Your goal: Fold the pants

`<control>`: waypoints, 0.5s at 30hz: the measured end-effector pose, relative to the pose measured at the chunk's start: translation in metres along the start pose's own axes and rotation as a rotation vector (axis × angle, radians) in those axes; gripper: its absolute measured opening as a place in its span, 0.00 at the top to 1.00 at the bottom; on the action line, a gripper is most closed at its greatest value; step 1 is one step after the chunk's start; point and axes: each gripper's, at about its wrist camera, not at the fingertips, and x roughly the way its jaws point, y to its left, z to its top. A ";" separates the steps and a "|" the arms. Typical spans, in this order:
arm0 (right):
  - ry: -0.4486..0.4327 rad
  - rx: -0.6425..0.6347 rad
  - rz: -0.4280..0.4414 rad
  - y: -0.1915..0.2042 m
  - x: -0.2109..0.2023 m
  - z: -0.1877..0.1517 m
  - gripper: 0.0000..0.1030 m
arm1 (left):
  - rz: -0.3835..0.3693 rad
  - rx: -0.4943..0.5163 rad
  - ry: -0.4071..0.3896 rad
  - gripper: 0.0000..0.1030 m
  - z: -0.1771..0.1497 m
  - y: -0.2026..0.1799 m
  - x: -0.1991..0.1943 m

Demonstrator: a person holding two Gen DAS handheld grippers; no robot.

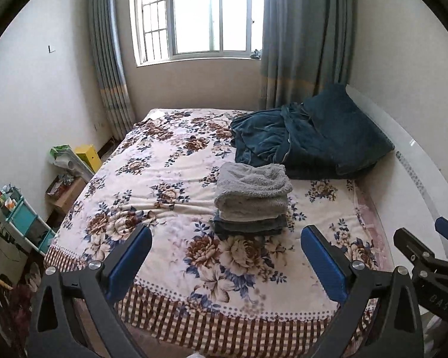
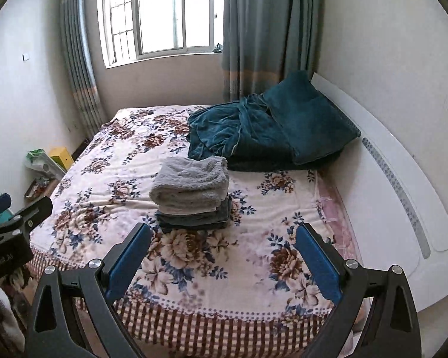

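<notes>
1. The folded pants (image 1: 252, 198) sit in a neat stack on the bed (image 1: 164, 179), light grey fleecy ones on top of darker grey ones.
2. The stack's long side runs across the bed, its rounded fold edges facing the cameras at the near side.
3. In the left wrist view the stack lies ahead of the left gripper (image 1: 225, 264), between its fingers' lines and well apart from them; the jaws stand wide, holding nothing.
4. In the right wrist view the stack (image 2: 192, 192) lies ahead of the right gripper (image 2: 222, 261), slightly left; its jaws are spread, empty.
5. A dark teal blanket (image 1: 310, 137) lies just behind the stack, against the white headboard (image 1: 409, 161).
6. Curtains (image 1: 301, 38) flank the window (image 1: 197, 15).
</notes>
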 end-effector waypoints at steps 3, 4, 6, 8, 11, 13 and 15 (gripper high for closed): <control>-0.007 -0.001 -0.001 0.003 -0.016 -0.002 0.03 | 0.004 0.005 -0.002 0.01 -0.005 0.004 -0.011; -0.009 -0.002 -0.002 0.004 -0.020 -0.002 0.03 | 0.006 0.009 -0.006 0.01 -0.006 0.004 -0.013; -0.005 0.004 0.005 0.006 -0.025 -0.003 0.03 | 0.010 0.012 -0.016 0.01 -0.008 0.007 -0.020; -0.007 0.004 0.006 0.008 -0.031 -0.004 0.03 | 0.012 0.012 -0.023 0.01 -0.009 0.010 -0.025; -0.007 0.007 0.008 0.010 -0.037 -0.003 0.03 | 0.012 0.013 -0.035 0.01 -0.010 0.014 -0.028; -0.008 0.009 0.012 0.012 -0.037 -0.001 0.03 | 0.006 0.012 -0.034 0.01 -0.011 0.016 -0.028; -0.005 0.016 0.020 0.012 -0.032 0.002 0.01 | 0.000 0.015 -0.035 0.00 -0.010 0.017 -0.023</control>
